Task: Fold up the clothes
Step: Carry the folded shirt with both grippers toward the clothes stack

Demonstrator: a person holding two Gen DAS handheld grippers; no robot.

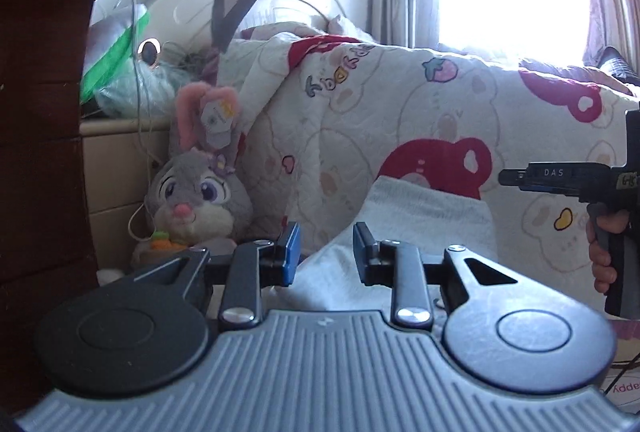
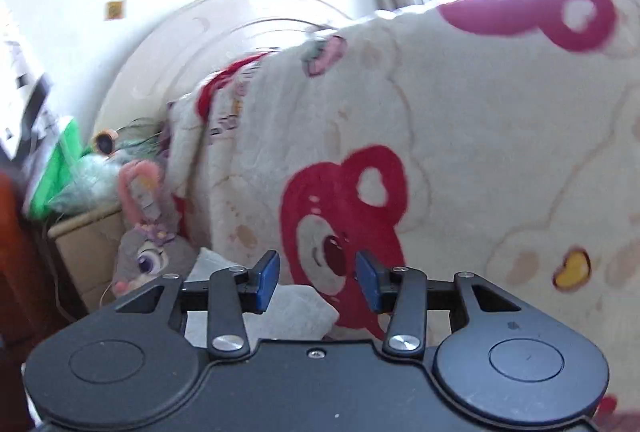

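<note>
Your white fleecy garment (image 1: 424, 220) lies in a soft, folded mound just ahead of you, its surface fuzzy and unpatterned. Its far edge rests against the cream quilt (image 1: 360, 120) printed with red bears. From the right wrist view you see it (image 2: 288, 312) low down, rumpled, with a folded corner pointing right.

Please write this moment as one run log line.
left hand-held gripper: open, empty | right hand-held gripper: open, empty | white fluffy folded cloth: lying before cream bear-print quilt
</note>
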